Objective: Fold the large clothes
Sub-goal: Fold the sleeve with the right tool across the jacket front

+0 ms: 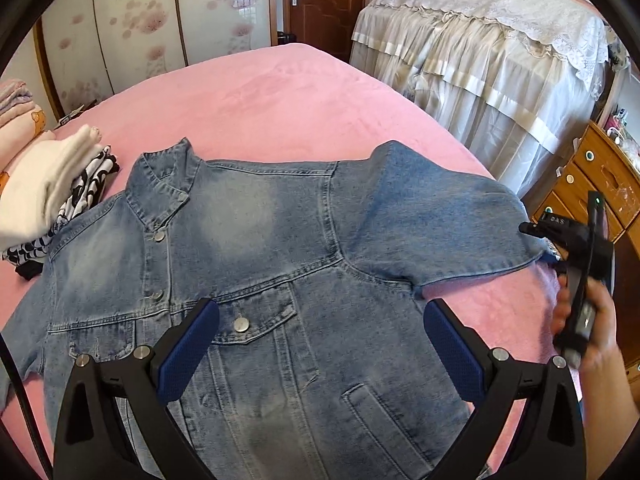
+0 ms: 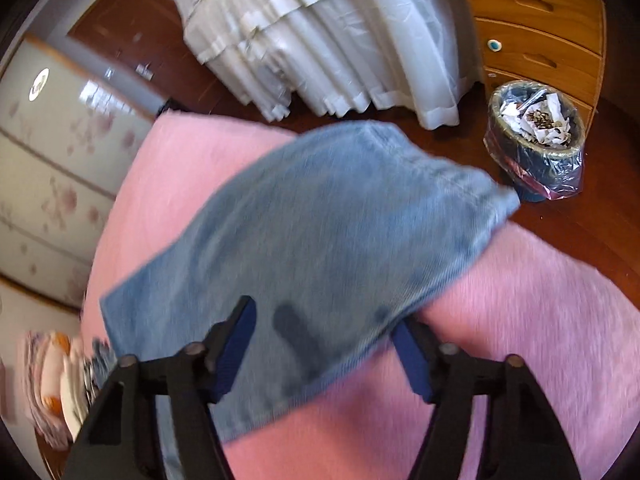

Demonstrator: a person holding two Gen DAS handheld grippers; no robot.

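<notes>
The left tongs (image 1: 322, 344) point steeply down over the front of a denim jacket (image 1: 260, 280), their blue pads (image 1: 188, 350) wide apart with nothing between them. The jacket lies face up, buttoned, collar toward the far side, spread across a bed covered in a pink sheet (image 1: 260, 92). At the right edge of the left wrist view a hand (image 1: 592, 332) grips the handle of the right tongs (image 1: 556, 256), which meet the cuff edge of the jacket's sleeve near the bed's side. The right wrist view, blurred, shows those tongs (image 2: 322, 348) angled down with the sleeve (image 2: 320, 220) lying between the pads (image 2: 236, 350); the pads stand partly apart and do not press the cloth. The sleeve's far end reaches the bed's edge, past which is dark wooden floor (image 2: 600, 184). Open pink sheet lies beyond the collar and to the right of the sleeve. Only the left view shows a stack of folded clothes (image 1: 48, 184) just beside the jacket's shoulder; only the right view shows a lined waste bin (image 2: 534, 140) on the floor beside a wooden drawer chest (image 2: 540, 32).
</notes>
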